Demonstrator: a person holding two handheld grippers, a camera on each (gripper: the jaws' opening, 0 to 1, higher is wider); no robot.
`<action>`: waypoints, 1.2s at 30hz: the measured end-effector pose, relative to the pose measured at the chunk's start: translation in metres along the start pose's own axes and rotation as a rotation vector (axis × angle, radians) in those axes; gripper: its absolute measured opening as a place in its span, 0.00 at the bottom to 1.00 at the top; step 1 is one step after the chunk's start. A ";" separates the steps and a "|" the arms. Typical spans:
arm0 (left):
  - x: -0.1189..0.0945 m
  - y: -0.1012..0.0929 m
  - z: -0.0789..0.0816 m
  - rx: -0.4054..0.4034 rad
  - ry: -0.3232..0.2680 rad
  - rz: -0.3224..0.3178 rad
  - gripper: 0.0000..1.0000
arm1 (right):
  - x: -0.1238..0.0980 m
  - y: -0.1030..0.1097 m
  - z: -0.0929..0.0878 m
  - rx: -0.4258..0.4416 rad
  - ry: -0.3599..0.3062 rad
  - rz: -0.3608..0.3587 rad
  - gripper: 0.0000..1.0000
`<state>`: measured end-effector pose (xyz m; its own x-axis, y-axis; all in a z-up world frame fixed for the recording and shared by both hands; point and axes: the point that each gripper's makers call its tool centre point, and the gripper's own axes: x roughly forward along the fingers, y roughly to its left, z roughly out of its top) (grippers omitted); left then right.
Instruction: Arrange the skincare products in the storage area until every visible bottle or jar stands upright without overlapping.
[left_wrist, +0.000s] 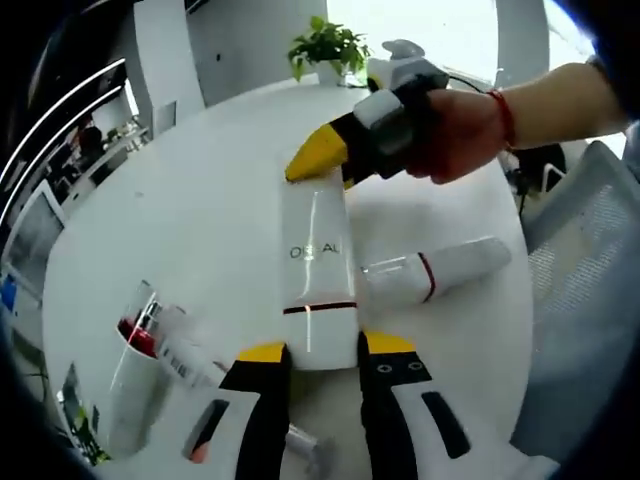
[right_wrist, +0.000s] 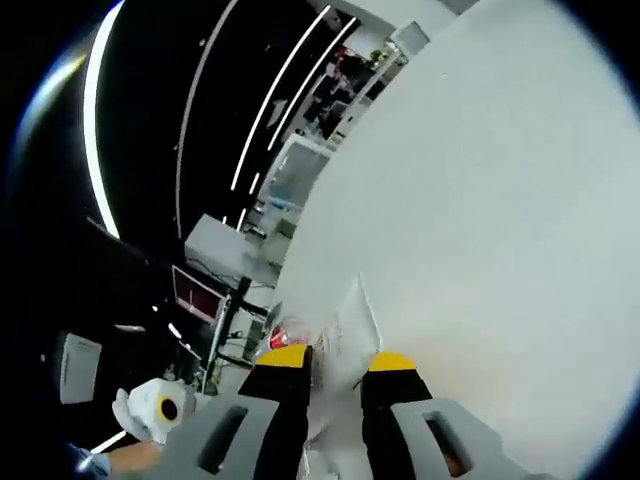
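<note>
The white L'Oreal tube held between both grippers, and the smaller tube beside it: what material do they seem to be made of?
The L'Oreal tube looks like soft glossy white plastic: smooth sheen, flat crimped end at the right gripper, left gripper at its cap end. The smaller tube looks similar, glossy white with a red band; probably plastic.

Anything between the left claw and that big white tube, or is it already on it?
Nothing visible: the white L'Oreal tube lies on the table, its capped end between the left claw tips. The right claw meets its far crimped end.
</note>
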<state>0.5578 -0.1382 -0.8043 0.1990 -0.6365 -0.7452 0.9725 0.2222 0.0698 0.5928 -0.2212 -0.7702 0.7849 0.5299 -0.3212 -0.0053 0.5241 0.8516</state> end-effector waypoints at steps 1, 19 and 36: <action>0.000 0.000 0.000 0.000 -0.001 -0.002 0.24 | 0.004 0.006 -0.005 -0.012 0.013 0.012 0.14; -0.002 -0.002 -0.002 -0.094 -0.034 0.056 0.25 | 0.011 0.044 -0.010 -0.262 0.013 0.013 0.10; -0.032 -0.012 0.025 -0.276 -0.159 -0.022 0.41 | 0.015 0.086 -0.033 -0.717 0.087 0.003 0.10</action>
<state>0.5426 -0.1386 -0.7648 0.2161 -0.7459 -0.6300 0.9114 0.3856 -0.1440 0.5835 -0.1459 -0.7150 0.7318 0.5679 -0.3767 -0.4364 0.8151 0.3810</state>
